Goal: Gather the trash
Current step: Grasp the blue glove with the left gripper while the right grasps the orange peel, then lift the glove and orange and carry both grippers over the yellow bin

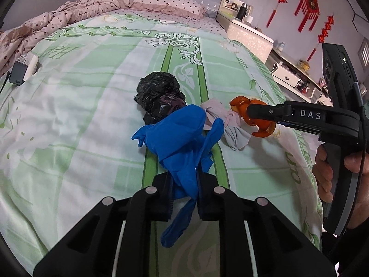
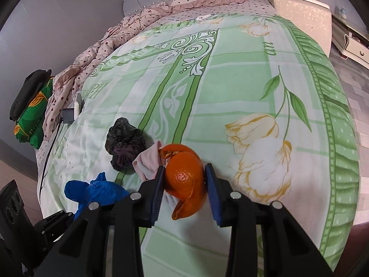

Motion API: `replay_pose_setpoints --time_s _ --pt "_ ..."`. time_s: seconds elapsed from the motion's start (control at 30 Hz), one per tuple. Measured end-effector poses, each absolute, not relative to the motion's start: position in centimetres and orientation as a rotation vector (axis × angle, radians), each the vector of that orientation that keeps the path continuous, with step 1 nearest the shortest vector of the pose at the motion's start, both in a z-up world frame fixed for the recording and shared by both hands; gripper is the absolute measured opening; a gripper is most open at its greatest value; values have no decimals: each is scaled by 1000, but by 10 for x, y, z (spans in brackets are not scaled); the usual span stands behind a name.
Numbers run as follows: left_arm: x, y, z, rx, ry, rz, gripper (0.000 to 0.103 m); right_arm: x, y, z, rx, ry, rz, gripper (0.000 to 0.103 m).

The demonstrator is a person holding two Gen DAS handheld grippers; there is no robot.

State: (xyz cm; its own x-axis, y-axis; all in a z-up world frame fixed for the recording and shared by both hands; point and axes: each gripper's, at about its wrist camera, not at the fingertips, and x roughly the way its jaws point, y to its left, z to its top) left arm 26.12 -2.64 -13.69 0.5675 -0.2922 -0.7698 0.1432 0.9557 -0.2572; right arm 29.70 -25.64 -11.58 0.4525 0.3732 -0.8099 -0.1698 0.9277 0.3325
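Note:
My left gripper (image 1: 184, 182) is shut on a crumpled blue glove (image 1: 180, 143), which hangs between the jaws above the green bedspread (image 1: 92, 115). My right gripper (image 2: 184, 180) is shut on an orange peel (image 2: 185, 177), its pads pressing both sides. From the left wrist view the right gripper (image 1: 252, 115) reaches in from the right with the orange peel (image 1: 242, 106). A crumpled black plastic bag (image 1: 159, 92) and a wad of pale pink tissue (image 1: 221, 120) lie on the bed beyond the glove. The right wrist view shows the black bag (image 2: 124, 143), the tissue (image 2: 148, 161) and the blue glove (image 2: 96, 189).
A pink dotted quilt (image 1: 46, 25) and pillow (image 1: 168, 2) lie at the bed's far end. A small grey device with a cable (image 1: 17, 73) sits at the left edge. White cabinets (image 1: 251, 37) stand to the right. Folded clothes (image 2: 32, 106) rest at the far left.

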Motion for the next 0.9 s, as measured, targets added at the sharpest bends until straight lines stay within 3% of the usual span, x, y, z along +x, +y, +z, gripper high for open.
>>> replay_pose_setpoints --time_s 0.9 --pt "186 -14 -26 -145 727 -232 14 190 -301 3 258 806 340 33"
